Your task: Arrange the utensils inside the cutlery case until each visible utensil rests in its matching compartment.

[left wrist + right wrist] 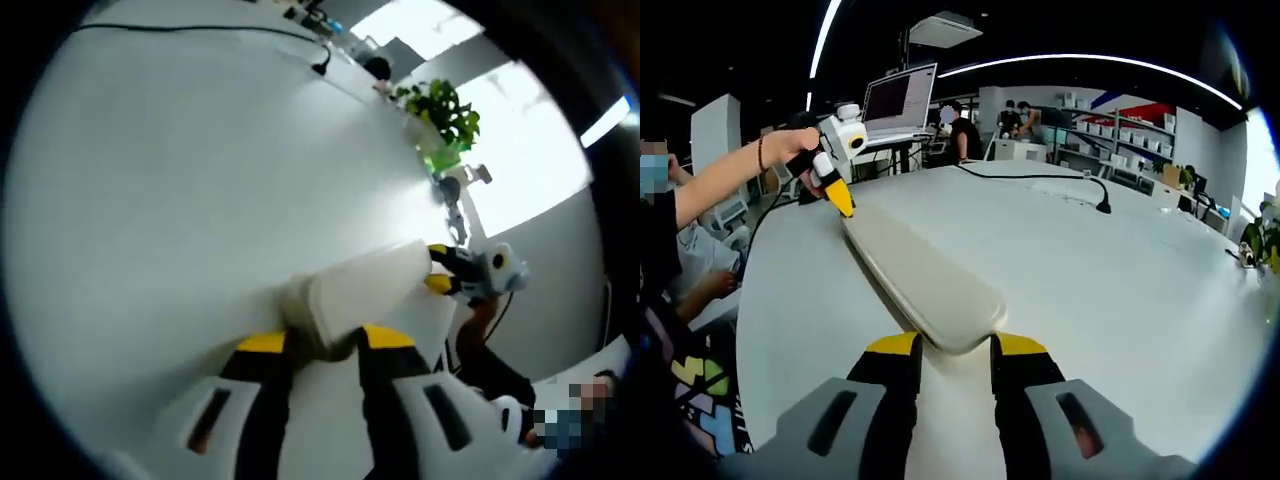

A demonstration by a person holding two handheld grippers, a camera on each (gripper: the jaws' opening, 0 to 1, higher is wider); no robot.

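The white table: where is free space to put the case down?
The white table is bare between the beige case and the black cable. It is crowded at the case's ends, near the left gripper and the right gripper.

White table, black cable

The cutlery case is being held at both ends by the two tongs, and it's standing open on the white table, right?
Not quite. The cutlery case looks closed: the right gripper view shows its smooth beige lid, no compartments or utensils visible. The rest holds: the right tongs grip the near end, the left tongs the far end, over the white table.
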